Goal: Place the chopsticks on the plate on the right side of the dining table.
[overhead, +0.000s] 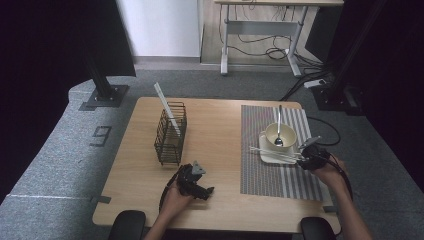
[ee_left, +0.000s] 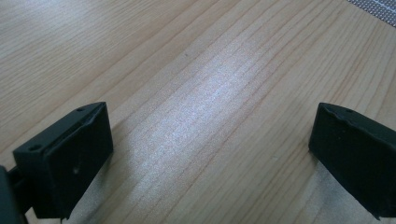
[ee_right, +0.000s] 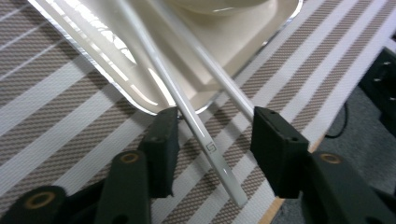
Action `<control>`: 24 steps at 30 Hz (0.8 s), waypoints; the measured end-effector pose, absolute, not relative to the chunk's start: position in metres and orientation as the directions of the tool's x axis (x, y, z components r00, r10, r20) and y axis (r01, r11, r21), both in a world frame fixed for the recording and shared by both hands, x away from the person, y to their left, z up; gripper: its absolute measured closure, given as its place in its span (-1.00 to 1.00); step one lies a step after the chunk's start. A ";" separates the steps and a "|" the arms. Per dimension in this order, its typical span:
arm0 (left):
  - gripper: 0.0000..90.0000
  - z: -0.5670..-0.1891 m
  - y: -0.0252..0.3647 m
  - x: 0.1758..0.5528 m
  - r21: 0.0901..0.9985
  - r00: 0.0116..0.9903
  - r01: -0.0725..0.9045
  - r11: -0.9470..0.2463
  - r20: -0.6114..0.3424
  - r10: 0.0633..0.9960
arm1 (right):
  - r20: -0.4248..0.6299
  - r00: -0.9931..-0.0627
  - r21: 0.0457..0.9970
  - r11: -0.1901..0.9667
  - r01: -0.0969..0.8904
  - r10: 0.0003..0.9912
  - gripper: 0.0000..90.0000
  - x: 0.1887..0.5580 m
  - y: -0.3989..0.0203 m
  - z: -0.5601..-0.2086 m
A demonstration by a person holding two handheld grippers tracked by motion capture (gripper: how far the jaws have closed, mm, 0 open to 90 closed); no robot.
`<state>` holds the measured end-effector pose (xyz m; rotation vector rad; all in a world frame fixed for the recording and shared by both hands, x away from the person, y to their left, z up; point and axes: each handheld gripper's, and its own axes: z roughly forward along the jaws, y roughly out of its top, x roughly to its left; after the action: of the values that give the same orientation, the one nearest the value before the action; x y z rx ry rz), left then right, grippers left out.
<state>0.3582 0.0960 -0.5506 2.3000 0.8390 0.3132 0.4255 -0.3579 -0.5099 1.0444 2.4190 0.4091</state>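
On the right side of the light wooden tabletop, the right gripper sits at the near right corner of a cream square plate that rests on a brown and white striped placemat. Two white chopsticks lie side by side across the near part of the plate, their ends pointing toward this gripper. In the right gripper view the jaws stand partly apart. One white chopstick runs down between them, with a small square mark near its end; it lies close to the left jaw, and no pad presses on it. The other chopstick ends just at the tip of the right jaw. Both slope off the plate's rim onto the placemat.

A cream round bowl stands on the plate with a metal spoon in it.

The left gripper rests low over bare wood near the tabletop's front edge, its jaws wide apart with nothing between them. Beyond it stands a dark wire basket holding a long white stick that leans out of its top.
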 end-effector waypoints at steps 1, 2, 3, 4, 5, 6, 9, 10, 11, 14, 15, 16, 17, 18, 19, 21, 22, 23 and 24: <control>-1.00 -0.551 0.096 0.358 0.658 0.765 0.485 -0.576 -0.001 0.643 | -0.303 -0.595 0.445 0.663 0.602 0.744 0.08 0.426 -0.359 -0.510; -1.00 -0.551 0.096 0.358 0.658 0.765 0.486 -0.576 -0.002 0.644 | -0.307 -0.587 0.446 0.658 0.607 0.749 0.06 0.427 -0.359 -0.510; -1.00 -0.551 0.096 0.358 0.658 0.765 0.486 -0.576 -0.002 0.644 | -0.306 -0.578 0.452 0.650 0.611 0.756 0.05 0.427 -0.359 -0.511; -1.00 -0.551 0.096 0.358 0.658 0.765 0.486 -0.576 -0.002 0.644 | -0.307 -0.573 0.453 0.646 0.614 0.760 0.05 0.428 -0.359 -0.511; -1.00 -0.551 0.096 0.358 0.658 0.765 0.486 -0.576 -0.002 0.644 | -0.306 -0.566 0.455 0.640 0.619 0.765 0.05 0.429 -0.360 -0.511; -1.00 -0.551 0.096 0.358 0.658 0.765 0.486 -0.576 -0.002 0.644 | -0.305 -0.562 0.457 0.636 0.622 0.769 0.04 0.429 -0.360 -0.511; -1.00 -0.551 0.096 0.358 0.658 0.765 0.486 -0.576 -0.002 0.644 | -0.312 -0.541 0.457 0.623 0.636 0.781 0.03 0.431 -0.361 -0.512; -1.00 -0.551 0.096 0.358 0.657 0.765 0.486 -0.576 -0.002 0.643 | -0.310 -0.535 0.457 0.617 0.641 0.786 0.03 0.431 -0.362 -0.512; -1.00 -0.551 0.096 0.358 0.658 0.765 0.486 -0.576 -0.002 0.644 | -0.311 -0.531 0.458 0.614 0.643 0.788 0.02 0.432 -0.362 -0.513; -1.00 -0.551 0.096 0.358 0.657 0.765 0.486 -0.576 -0.002 0.643 | -0.313 -0.516 0.463 0.602 0.650 0.797 0.01 0.433 -0.362 -0.513; -1.00 -0.551 0.096 0.358 0.657 0.766 0.486 -0.576 -0.002 0.643 | -0.312 -0.514 0.466 0.600 0.650 0.799 0.00 0.432 -0.362 -0.513; -1.00 -0.551 0.096 0.358 0.657 0.765 0.486 -0.576 -0.002 0.644 | -0.310 -0.515 0.469 0.600 0.649 0.799 -0.01 0.432 -0.362 -0.513; -1.00 -0.551 0.096 0.358 0.657 0.765 0.486 -0.576 -0.002 0.643 | -0.306 -0.515 0.473 0.598 0.648 0.801 -0.02 0.431 -0.362 -0.512; -1.00 -0.551 0.096 0.358 0.657 0.766 0.486 -0.576 -0.002 0.643 | -0.305 -0.513 0.479 0.595 0.646 0.803 -0.03 0.431 -0.362 -0.512; -1.00 -0.551 0.096 0.358 0.657 0.766 0.486 -0.576 -0.002 0.643 | -0.307 -0.511 0.483 0.594 0.643 0.803 -0.05 0.430 -0.362 -0.511; -1.00 -0.551 0.096 0.358 0.657 0.766 0.486 -0.576 -0.002 0.643 | -0.303 -0.510 0.490 0.590 0.641 0.805 -0.07 0.429 -0.362 -0.509; -1.00 -0.551 0.096 0.358 0.657 0.766 0.486 -0.576 -0.002 0.643 | -0.303 -0.506 0.497 0.587 0.639 0.807 -0.08 0.428 -0.362 -0.508; -1.00 -0.551 0.096 0.358 0.657 0.766 0.486 -0.576 -0.002 0.643 | -0.301 -0.504 0.501 0.584 0.639 0.809 -0.09 0.427 -0.362 -0.507; -1.00 -0.551 0.096 0.358 0.657 0.766 0.486 -0.576 -0.002 0.643 | -0.297 -0.503 0.506 0.580 0.638 0.812 -0.09 0.426 -0.362 -0.507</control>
<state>0.3582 0.0960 -0.5506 2.3008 0.8393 0.3116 0.4263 -0.3618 -0.5065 1.1551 2.3048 0.4546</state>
